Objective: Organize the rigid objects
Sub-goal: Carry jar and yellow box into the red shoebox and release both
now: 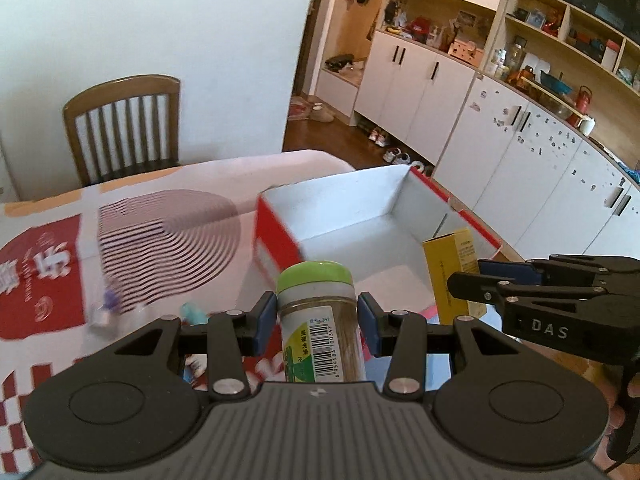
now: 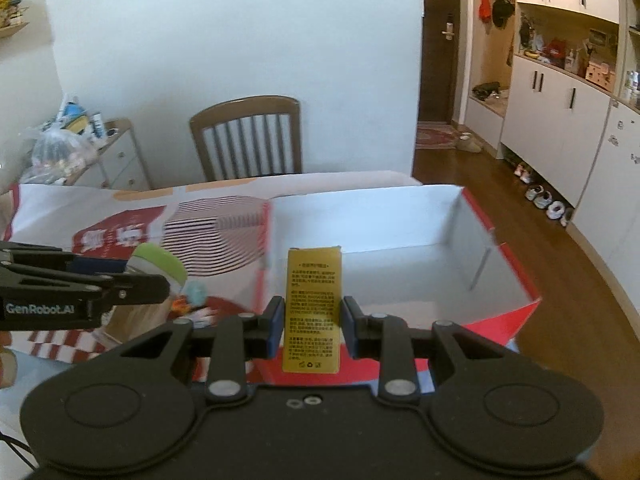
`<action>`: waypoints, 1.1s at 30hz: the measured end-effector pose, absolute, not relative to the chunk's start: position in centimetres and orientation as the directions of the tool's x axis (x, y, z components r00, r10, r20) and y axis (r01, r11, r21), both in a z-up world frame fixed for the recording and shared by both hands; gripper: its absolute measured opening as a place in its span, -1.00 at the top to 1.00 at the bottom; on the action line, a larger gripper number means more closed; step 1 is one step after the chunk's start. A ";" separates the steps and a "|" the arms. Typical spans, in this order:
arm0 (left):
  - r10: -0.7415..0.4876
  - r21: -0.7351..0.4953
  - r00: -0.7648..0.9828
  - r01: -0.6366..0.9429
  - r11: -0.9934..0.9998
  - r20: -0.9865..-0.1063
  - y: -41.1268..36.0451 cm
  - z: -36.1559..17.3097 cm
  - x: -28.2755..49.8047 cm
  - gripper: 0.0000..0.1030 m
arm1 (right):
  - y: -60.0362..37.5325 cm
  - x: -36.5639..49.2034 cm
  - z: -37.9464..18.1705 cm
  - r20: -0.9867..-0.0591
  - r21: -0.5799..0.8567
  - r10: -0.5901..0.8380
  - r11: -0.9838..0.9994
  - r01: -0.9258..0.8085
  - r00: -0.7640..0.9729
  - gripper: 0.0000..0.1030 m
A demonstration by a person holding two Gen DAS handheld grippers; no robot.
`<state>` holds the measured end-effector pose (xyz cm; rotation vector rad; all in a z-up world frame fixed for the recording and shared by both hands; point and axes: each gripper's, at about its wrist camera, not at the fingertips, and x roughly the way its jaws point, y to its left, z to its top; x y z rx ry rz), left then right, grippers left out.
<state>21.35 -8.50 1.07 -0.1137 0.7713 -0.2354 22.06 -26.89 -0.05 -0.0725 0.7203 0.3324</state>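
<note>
Two grippers, each clamped on a thing — the left gripper (image 1: 317, 322) squeezes a green-capped jar (image 1: 320, 320) upright between its blue pads (image 1: 266, 318); the right gripper (image 2: 312, 326) pinches a yellow carton (image 2: 313, 308), also upright; ahead of both fingers sits the open red-and-white box (image 2: 400, 276) on the patterned tablecloth (image 1: 168, 224); small blurred items (image 1: 106, 308) lie ahead-left of the left gripper — too smeared to name.

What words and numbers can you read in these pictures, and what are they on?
"DAS": on the right gripper
"GenRobot.AI": on the left gripper
"6 954583 700342": barcode on the green-lidded jar
Yellow box: print too small to read
Tablecloth: large white characters, blurred
</note>
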 end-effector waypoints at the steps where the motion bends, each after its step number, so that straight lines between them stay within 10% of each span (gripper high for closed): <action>1: -0.252 -0.184 0.693 0.172 0.968 -0.676 -9.3 1.2 22.1 0.16 | -27.5 22.9 -0.1 -0.660 0.043 0.268 0.946 -0.321 0.702 0.42; 33: -0.180 -0.150 0.492 0.100 0.984 -0.852 -19.9 -9.4 39.3 0.33 | -31.8 38.9 -10.4 -0.861 -0.055 0.181 0.896 -0.440 0.475 0.42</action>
